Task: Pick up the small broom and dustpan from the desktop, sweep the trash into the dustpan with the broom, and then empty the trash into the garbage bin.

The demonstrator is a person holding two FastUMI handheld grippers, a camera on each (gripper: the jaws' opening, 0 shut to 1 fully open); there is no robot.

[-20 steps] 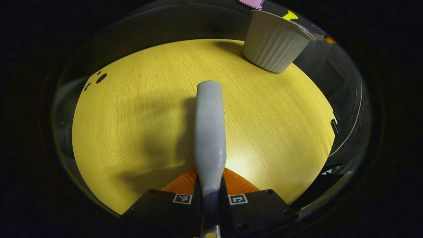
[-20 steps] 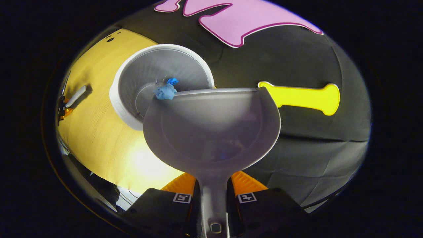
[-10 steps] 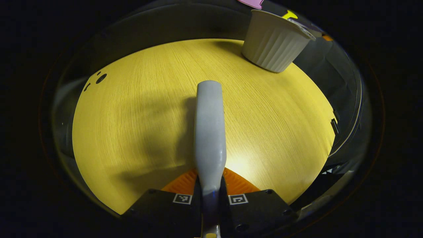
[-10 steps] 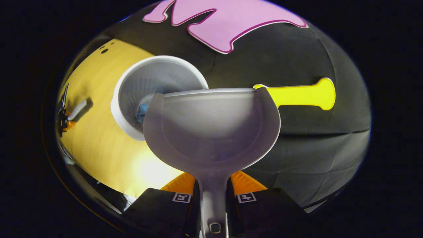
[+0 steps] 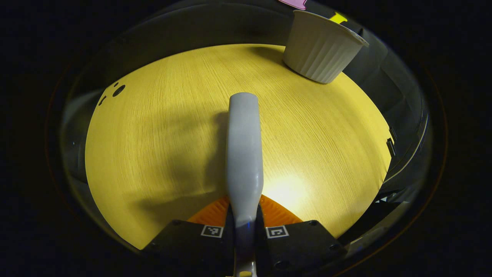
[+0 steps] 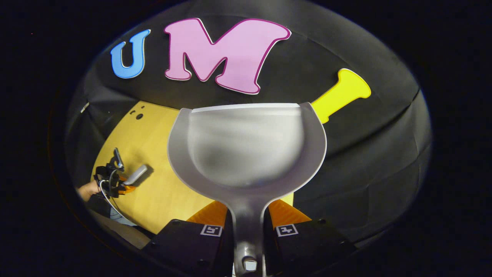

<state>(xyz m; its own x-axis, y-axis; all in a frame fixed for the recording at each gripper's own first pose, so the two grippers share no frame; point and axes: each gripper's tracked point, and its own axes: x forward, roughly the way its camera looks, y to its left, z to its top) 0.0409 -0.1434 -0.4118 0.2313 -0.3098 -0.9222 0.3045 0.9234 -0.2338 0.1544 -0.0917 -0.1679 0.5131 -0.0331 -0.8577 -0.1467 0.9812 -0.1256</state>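
Dustpan [image 6: 246,150], clamped in right gripper [image 6: 248,227] jaws: emptied, blue trash gone, swung off bin [image 5: 321,48]; left gripper [image 5: 244,227] jaws clamp broom [image 5: 244,154]; tipping judged complete.

Ahead of my left gripper [image 5: 244,219] the wooden desktop [image 5: 161,127] lies open and bare on both sides of the broom [image 5: 243,154] I grip; the one thing standing on it is the white ribbed garbage bin [image 5: 321,52] at the far right edge, close to the dark booth wall [image 6: 369,154]. From my right gripper [image 6: 248,231], the dustpan [image 6: 246,148] blocks the middle ahead; desk to its left is free, up to the other gripper [image 6: 115,181].
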